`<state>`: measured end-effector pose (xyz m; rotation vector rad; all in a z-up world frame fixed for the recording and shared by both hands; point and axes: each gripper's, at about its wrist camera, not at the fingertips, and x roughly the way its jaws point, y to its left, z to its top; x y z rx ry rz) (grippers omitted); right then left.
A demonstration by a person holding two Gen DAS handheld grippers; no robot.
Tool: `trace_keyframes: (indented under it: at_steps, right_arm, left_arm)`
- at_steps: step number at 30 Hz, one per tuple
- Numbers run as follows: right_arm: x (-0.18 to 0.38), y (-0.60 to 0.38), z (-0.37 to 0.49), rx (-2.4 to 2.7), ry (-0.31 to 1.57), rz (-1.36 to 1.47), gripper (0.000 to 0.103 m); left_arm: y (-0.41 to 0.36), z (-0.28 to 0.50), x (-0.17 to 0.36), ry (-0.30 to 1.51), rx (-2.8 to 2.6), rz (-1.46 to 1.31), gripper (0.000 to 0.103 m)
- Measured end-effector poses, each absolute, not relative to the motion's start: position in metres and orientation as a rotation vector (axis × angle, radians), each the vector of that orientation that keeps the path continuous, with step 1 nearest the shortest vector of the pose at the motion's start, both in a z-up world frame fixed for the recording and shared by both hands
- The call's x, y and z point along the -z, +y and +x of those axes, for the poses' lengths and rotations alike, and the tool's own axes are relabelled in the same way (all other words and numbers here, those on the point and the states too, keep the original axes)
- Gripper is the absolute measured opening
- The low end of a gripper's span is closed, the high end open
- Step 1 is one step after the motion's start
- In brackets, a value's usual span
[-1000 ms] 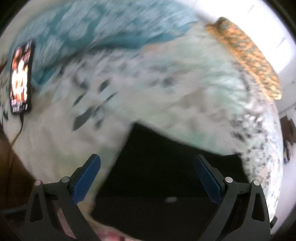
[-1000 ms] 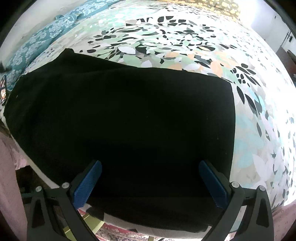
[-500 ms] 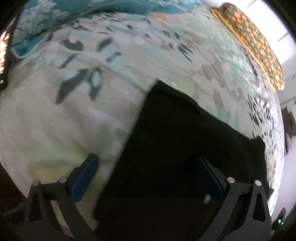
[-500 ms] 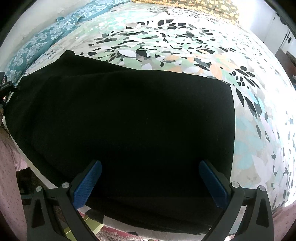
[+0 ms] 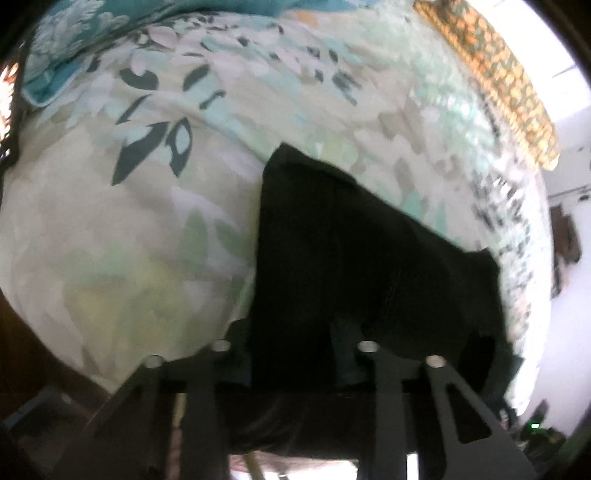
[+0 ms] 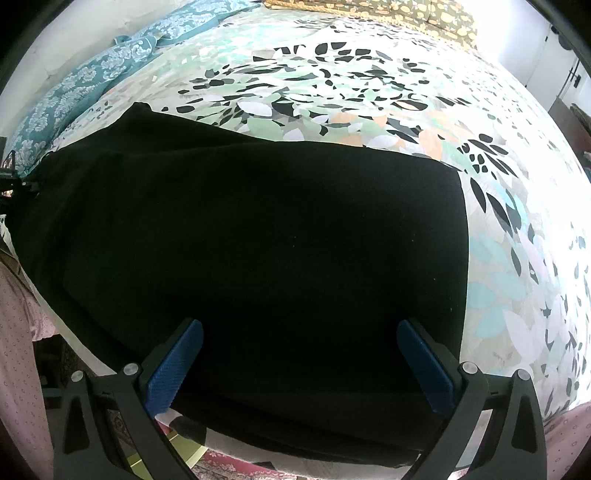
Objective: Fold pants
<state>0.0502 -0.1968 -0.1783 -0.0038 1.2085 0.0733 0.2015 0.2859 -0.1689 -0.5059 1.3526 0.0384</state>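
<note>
Black pants (image 6: pixel 258 240) lie folded flat on a floral bedsheet (image 6: pixel 369 96), their near edge hanging over the bed's front edge. My right gripper (image 6: pixel 299 363) is open, its blue pads (image 6: pixel 173 363) spread above the near edge of the pants, touching nothing I can see. In the left wrist view the pants (image 5: pixel 351 258) fill the lower middle. My left gripper (image 5: pixel 291 354) has its jaws drawn close together on the left end of the black fabric, and the cloth hides the pads.
A teal patterned pillow (image 6: pixel 85 81) lies at the bed's far left, also in the left wrist view (image 5: pixel 92 29). An orange patterned cushion (image 5: pixel 509 85) lies at the far side. Floral sheet (image 5: pixel 110 221) lies left of the pants. A pink cloth (image 6: pixel 18 350) hangs below the bed edge.
My left gripper has swung toward the pants' left end and closed from wide open onto the fabric. My right gripper has stayed open in place over the near edge.
</note>
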Motion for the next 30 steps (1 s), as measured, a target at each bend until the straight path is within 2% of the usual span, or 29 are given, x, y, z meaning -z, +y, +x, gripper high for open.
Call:
trace_keyframes:
  at_steps: [5,11,14,18,22,26,28,30]
  right_arm:
    - [0.178,-0.197,0.05,-0.072,1.209,-0.005,0.103]
    - [0.178,-0.197,0.05,-0.077,1.201,-0.004,0.103]
    - [0.178,-0.197,0.05,-0.077,1.201,-0.004,0.103]
    - [0.178,-0.197,0.049,-0.077,1.197,-0.005,0.103]
    - [0.175,-0.197,0.047,-0.086,1.186,0.003,0.103]
    - [0.167,-0.205,0.042,-0.127,1.188,0.064,0.103]
    - [0.162,-0.214,0.038,-0.145,1.178,0.121,0.103]
    - [0.156,-0.226,0.036,-0.135,1.16,0.184,0.103]
  left_arm:
    - [0.28,0.183,0.139,1.259,-0.011,-0.706,0.019]
    - [0.218,0.166,0.08,1.178,0.147,-0.702,0.016]
    - [0.167,0.162,0.068,1.175,0.224,-0.663,0.016]
    - [0.08,0.164,0.09,1.224,0.317,-0.557,0.015]
    - [-0.007,0.171,0.142,1.338,0.376,-0.416,0.015]
    - [-0.049,0.182,0.164,1.439,0.481,-0.361,0.018]
    - [-0.055,0.182,0.15,1.442,0.575,-0.392,0.028]
    - [-0.049,0.179,0.116,1.346,0.643,-0.425,0.062]
